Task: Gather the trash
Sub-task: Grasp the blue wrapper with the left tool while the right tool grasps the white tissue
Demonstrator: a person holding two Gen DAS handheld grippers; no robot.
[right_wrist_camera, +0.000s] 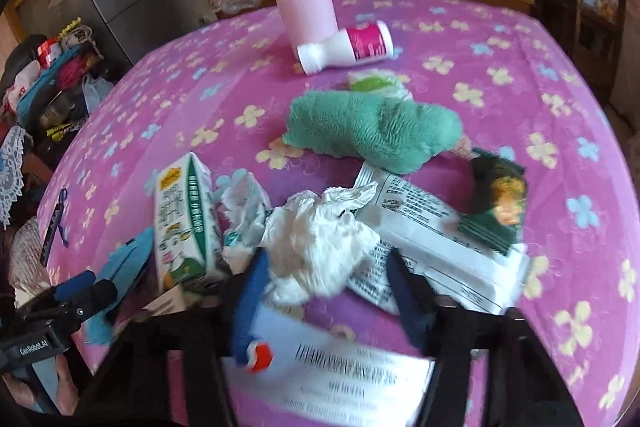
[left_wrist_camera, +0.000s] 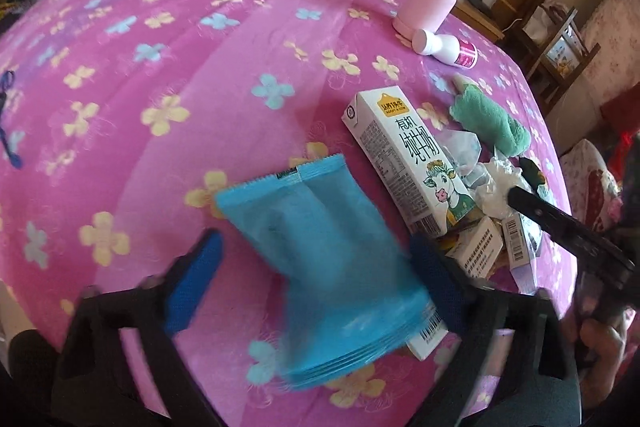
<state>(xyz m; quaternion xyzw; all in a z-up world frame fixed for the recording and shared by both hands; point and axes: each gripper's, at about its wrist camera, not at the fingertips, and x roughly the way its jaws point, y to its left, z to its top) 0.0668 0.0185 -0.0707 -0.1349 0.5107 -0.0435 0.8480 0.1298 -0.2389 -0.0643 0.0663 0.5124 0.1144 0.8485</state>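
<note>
The left tongs (left_wrist_camera: 316,263) are standing apart around a blurred blue wrapper (left_wrist_camera: 320,247) on the counter (left_wrist_camera: 160,67); the right tongs (right_wrist_camera: 326,291) are gaping around crumpled white paper (right_wrist_camera: 320,239) — a box (right_wrist_camera: 344,371) below is smeared, cut off.

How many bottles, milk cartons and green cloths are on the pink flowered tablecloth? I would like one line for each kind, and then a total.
Bottles: 2 (pink bottle, white bottle)
Milk cartons: 1
Green cloths: 1
Total: 4
</note>
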